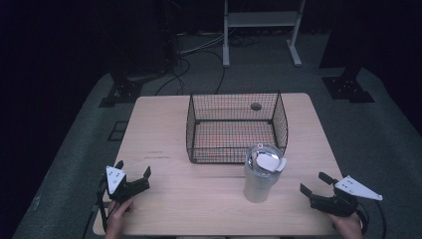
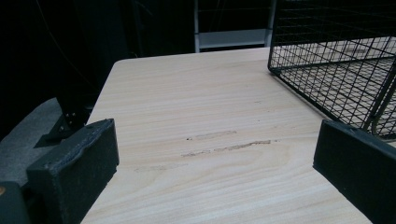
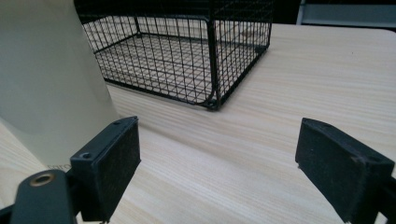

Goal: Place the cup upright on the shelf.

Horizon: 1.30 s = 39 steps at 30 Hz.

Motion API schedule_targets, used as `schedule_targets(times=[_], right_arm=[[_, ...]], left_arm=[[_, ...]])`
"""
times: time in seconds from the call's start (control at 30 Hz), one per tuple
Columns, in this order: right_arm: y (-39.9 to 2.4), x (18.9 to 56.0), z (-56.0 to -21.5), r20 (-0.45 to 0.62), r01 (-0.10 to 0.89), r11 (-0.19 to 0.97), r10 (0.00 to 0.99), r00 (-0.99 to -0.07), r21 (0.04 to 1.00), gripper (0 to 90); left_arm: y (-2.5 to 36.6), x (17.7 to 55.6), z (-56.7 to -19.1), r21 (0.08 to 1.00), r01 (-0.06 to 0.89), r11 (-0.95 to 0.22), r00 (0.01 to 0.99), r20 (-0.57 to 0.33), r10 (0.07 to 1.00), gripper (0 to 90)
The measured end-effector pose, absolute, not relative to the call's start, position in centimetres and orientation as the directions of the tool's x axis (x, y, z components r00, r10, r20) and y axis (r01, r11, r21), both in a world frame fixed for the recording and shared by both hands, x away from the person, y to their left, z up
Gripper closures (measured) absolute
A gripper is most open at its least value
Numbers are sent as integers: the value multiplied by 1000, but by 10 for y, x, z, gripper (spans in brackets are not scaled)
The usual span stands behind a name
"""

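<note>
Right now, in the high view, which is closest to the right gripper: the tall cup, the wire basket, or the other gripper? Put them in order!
Starting from the right gripper, whose jaws stand open:
1. The tall cup, just to its left on the table.
2. The wire basket, farther back, behind the cup.
3. The left gripper, across the table at the near left corner.

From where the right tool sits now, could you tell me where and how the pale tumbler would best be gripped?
Probably around the tumbler's smooth body, below the lid, coming in level from its right side with the open right tool. The tumbler stands upright and tapers downward, so jaws across the upper body should hold better. The wire basket stands close behind it, while the right side is free.
</note>
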State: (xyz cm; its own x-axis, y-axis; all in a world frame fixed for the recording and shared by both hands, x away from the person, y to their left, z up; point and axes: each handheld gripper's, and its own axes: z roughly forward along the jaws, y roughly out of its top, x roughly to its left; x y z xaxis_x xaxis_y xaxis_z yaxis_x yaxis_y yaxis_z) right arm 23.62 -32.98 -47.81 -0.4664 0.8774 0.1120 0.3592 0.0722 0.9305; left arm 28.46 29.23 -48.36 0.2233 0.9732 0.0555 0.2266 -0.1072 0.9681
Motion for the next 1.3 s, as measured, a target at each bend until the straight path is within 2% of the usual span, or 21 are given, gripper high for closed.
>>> schedule_targets(times=[0.27, 0.83, 1.3], right_arm=[[-327, 232, -470, 117, 341, 67, 863, -491, 938, 131], [-302, 223, -441, 30, 289, 187, 792, -610, 939, 124], [-273, 221, -431, 8, 261, 244, 716, -698, 934, 118]], left_arm=[[291, 284, -484, 967, 227, -114, 225, 62, 972, 0], [292, 284, -484, 968, 226, -110, 221, 59, 973, 0], [292, 284, -484, 968, 226, -109, 224, 57, 973, 0]])
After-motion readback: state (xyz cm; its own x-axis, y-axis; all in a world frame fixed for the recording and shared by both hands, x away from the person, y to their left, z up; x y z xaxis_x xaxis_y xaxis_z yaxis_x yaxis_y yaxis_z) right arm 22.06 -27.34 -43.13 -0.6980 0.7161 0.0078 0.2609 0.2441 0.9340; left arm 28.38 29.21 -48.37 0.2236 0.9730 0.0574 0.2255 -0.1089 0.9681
